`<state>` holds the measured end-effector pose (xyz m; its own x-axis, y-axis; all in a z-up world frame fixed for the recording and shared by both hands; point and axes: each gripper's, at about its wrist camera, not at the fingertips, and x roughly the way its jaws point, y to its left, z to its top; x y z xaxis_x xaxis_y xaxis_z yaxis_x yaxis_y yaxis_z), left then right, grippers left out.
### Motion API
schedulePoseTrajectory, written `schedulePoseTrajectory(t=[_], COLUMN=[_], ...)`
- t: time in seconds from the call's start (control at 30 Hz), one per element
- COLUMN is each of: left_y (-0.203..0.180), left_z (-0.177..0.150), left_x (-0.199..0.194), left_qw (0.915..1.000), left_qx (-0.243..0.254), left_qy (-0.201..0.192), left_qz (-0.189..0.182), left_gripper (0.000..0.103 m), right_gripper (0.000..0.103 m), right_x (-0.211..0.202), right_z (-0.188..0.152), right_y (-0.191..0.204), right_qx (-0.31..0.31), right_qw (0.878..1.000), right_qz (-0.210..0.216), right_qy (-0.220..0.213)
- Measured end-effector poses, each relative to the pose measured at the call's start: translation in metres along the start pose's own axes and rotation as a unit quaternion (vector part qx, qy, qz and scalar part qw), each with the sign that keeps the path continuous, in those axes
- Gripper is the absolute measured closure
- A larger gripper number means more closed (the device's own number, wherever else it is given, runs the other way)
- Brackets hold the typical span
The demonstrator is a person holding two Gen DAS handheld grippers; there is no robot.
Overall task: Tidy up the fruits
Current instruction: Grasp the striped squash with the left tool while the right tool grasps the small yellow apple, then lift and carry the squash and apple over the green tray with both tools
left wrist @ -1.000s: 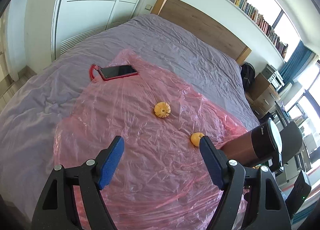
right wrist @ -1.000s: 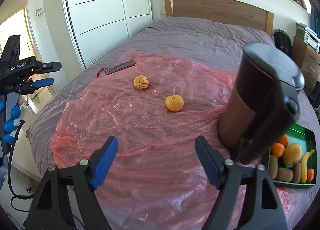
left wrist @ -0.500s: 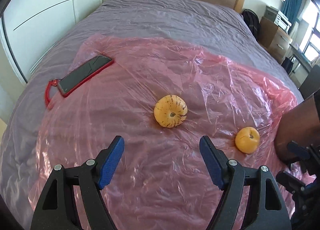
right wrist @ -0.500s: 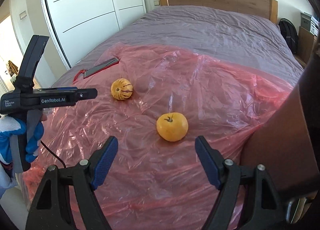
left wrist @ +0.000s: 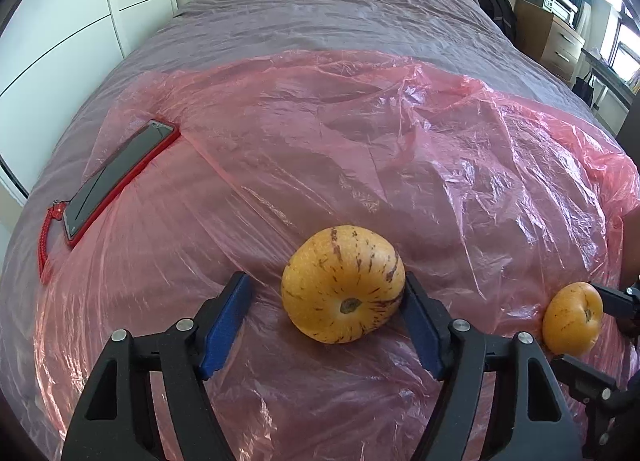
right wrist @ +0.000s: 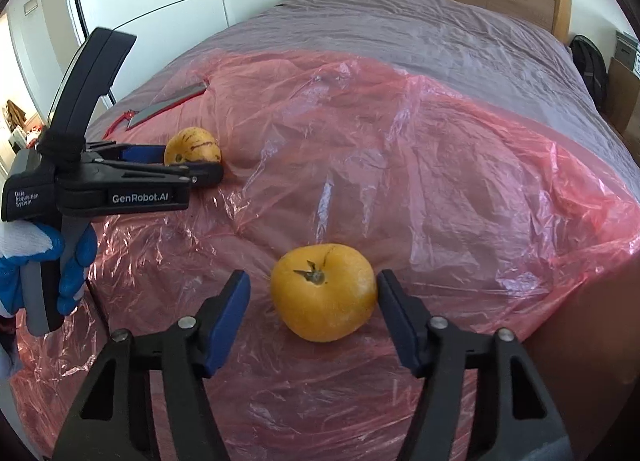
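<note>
Striped fruit (left wrist: 342, 285) between closing left claw (left wrist: 326, 321) pads, gap remaining; plain fruit (right wrist: 323, 292) likewise in right claw (right wrist: 314, 317); bare pink sheet (left wrist: 400, 149) beyond both.

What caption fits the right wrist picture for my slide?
Right gripper, jaws closing, brackets a plain yellow fruit on pink plastic sheet.

Pink plastic sheet (left wrist: 400, 149) beyond both fruits is bare and wrinkled, open all the way to the grey bedspread (left wrist: 340, 21). Phone in red case (left wrist: 116, 177) lies flat at the far left edge, well clear of either approach line. Striped yellow fruit (left wrist: 342, 285) fills most of the left gripper's (left wrist: 324, 321) gap: touching the right pad, small slack on the left. Orange fruit (right wrist: 324, 292) sits between the right gripper's (right wrist: 314, 321) pads, narrow gaps either side. Brown cylinder (right wrist: 592, 349) crowds the right side, near that gripper.
</note>
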<state>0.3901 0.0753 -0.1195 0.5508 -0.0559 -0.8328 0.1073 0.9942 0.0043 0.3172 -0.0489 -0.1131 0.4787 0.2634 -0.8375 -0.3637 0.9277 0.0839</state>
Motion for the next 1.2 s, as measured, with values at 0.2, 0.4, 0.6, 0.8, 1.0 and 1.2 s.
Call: schedulePoseTrajectory(t=[0.2,0.4,0.6,0.8,1.0,1.2], left_y=[-0.007,-0.01,-0.008,-0.007,-0.009,-0.027], left_z=[0.0,0.001,0.003,-0.001,-0.017,-0.046], left_x=[0.007,0.007,-0.005,-0.035,-0.079,-0.123], left_qw=[0.9998,0.9997,0.9998,0.9996,0.9989,0.9984], left_qx=[0.02,0.024,0.009,-0.001,-0.007,0.011], left_qy=[-0.004,-0.008,-0.015,-0.029,-0.045,-0.053], left_qz=[-0.001,0.004,0.007,0.007,0.002,-0.013], left_gripper=[0.053,0.054,0.055,0.055,0.055,0.055], right_gripper=[0.04,0.041,0.043,0.042,0.042,0.042], right_x=[0.01,0.016,0.006,-0.023,-0.069,-0.117], right_z=[-0.006,-0.008,-0.003,-0.003,-0.01,-0.032], right_y=[-0.002,-0.006,-0.008,0.001,0.013,0.017], right_qx=[-0.002,0.01,0.02,0.018,0.006,0.0], right_qw=[1.0,1.0,0.999,0.999,0.997,0.996], right_qz=[0.001,0.015,0.022,0.037,0.064,0.077], right_qy=[0.009,0.015,0.011,-0.008,-0.03,-0.042])
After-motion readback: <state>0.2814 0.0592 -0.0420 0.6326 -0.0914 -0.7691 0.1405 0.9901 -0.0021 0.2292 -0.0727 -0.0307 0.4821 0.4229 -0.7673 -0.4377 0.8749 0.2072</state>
